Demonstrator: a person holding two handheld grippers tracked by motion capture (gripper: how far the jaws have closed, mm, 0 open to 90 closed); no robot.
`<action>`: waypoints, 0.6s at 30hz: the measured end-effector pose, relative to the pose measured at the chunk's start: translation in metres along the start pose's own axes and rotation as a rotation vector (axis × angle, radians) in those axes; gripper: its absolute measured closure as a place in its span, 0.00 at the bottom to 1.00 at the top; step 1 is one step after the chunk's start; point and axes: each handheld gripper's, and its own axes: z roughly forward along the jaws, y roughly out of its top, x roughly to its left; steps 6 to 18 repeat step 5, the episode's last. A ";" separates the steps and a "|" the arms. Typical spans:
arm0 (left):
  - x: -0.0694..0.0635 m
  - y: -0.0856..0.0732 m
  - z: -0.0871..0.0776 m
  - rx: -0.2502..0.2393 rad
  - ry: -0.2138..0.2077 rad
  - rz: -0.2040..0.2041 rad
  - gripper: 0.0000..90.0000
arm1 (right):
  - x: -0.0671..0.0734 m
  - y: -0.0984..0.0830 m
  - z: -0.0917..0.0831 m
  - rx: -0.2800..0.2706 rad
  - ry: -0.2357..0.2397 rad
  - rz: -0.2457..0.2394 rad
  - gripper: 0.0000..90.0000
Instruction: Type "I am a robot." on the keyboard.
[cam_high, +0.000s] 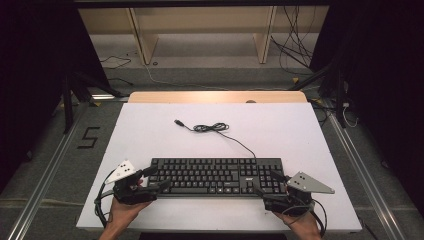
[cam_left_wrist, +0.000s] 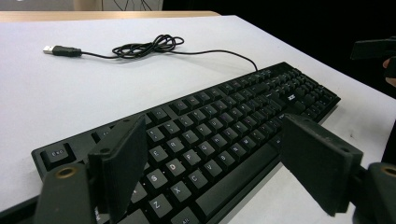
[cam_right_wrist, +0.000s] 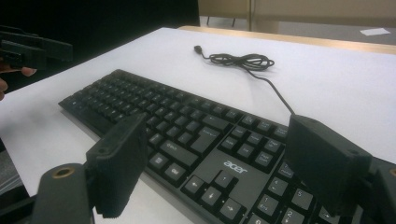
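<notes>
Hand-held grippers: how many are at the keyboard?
2: the left hand-held gripper at the keyboard's left end, the right hand-held gripper at its right end.

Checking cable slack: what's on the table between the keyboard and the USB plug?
Only the keyboard's own cable, coiled mid-run before the USB plug; otherwise bare table, per the high view.

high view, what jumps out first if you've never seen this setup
A black keyboard lies across the near part of the white table, with a gripper at each end: the left gripper and the right gripper, both open. Behind it, its cable sits loosely coiled and unplugged.
</notes>
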 end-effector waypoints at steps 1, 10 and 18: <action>0.000 0.000 0.000 0.000 0.000 0.000 0.26 | 0.000 0.000 0.000 0.001 0.000 -0.001 0.25; 0.000 0.000 0.000 -0.001 0.001 -0.002 0.26 | 0.000 0.000 0.001 0.002 -0.002 -0.004 0.25; 0.000 0.000 0.000 -0.001 0.001 -0.002 0.26 | 0.000 0.000 0.001 0.002 -0.002 -0.004 0.25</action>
